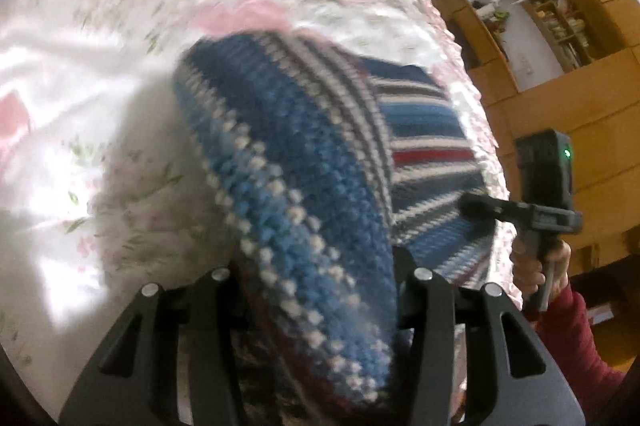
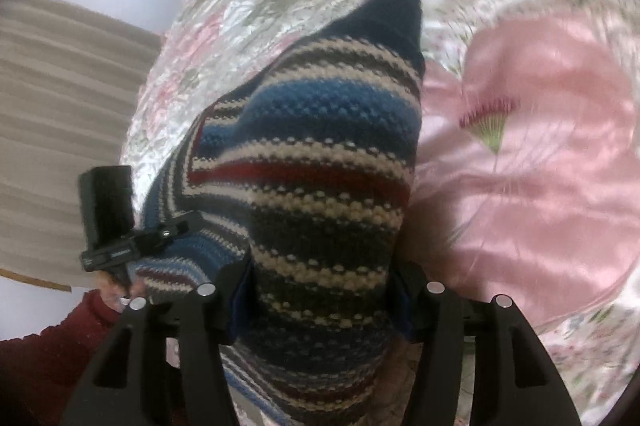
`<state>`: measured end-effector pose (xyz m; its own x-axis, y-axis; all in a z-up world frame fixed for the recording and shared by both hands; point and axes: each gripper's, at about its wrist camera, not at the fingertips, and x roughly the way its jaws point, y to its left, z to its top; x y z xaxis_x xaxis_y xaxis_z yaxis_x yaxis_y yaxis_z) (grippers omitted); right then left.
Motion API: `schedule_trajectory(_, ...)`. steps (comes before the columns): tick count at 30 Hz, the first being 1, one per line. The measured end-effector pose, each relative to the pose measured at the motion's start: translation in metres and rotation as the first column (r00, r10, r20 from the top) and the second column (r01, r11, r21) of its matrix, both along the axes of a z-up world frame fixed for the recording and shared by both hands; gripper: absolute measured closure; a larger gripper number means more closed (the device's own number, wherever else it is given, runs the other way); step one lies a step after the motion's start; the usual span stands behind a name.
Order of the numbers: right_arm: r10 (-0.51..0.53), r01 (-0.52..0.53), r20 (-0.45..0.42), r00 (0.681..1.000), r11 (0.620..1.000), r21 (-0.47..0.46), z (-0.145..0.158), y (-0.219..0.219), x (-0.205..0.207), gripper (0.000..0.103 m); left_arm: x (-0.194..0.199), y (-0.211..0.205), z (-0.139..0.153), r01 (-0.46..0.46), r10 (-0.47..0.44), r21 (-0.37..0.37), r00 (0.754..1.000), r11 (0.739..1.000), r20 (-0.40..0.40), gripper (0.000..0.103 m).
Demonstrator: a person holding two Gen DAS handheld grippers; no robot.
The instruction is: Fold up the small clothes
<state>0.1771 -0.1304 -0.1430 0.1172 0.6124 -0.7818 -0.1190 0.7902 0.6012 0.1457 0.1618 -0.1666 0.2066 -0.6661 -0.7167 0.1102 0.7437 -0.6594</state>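
Note:
A small striped knit garment [image 1: 304,161] in blue, white, grey and red hangs over the bed, held up by both grippers. In the left wrist view, my left gripper [image 1: 320,290] is shut on a bunched edge that bulges between the fingers. To the right, my right gripper [image 1: 478,205] grips the other side, held by a hand [image 1: 532,270] in a dark red sleeve. In the right wrist view, my right gripper [image 2: 320,294] is shut on the striped knit garment [image 2: 320,153], whose dark blue tip points away. My left gripper [image 2: 176,228] pinches its left edge.
A satin bedspread [image 2: 540,165] with pink flowers on white lies under the garment. Wooden cabinets and shelves [image 1: 568,25] stand beyond the bed's right edge. A pale wall and beige striped fabric [image 2: 60,105] lie past its left edge.

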Motion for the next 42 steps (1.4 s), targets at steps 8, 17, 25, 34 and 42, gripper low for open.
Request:
schedule_trajectory(8,-0.045,0.045,0.015,0.999,0.999,-0.027,0.006,-0.006,-0.013,0.027,-0.005,-0.005,0.021,-0.031,0.031,0.102,1.000,0.994,0.003,0.041)
schedule_trajectory(17,-0.042,0.042,0.000,0.999,0.996,-0.080,0.033,-0.009,-0.073,0.024,-0.070,-0.007,0.073,-0.081,0.055,0.232,0.991,0.969,0.120,0.028)
schedule_trajectory(25,-0.108,0.103,-0.115,0.987,0.993,-0.049,0.001,-0.019,-0.110,0.069,-0.095,-0.019,0.053,-0.083,0.061,0.325,0.995,0.942,0.079,0.047)
schedule_trajectory(34,-0.083,0.077,-0.036,0.996,0.986,-0.146,0.019,-0.005,-0.118,0.078,-0.094,-0.020,0.052,-0.075,0.044,0.371,0.995,0.926,0.093,0.061)
schedule_trajectory(42,-0.125,0.117,-0.024,0.992,0.972,-0.206,-0.008,0.001,-0.127,0.071,-0.092,-0.022,0.029,-0.080,0.048,0.386,0.995,0.919,0.092,0.053)
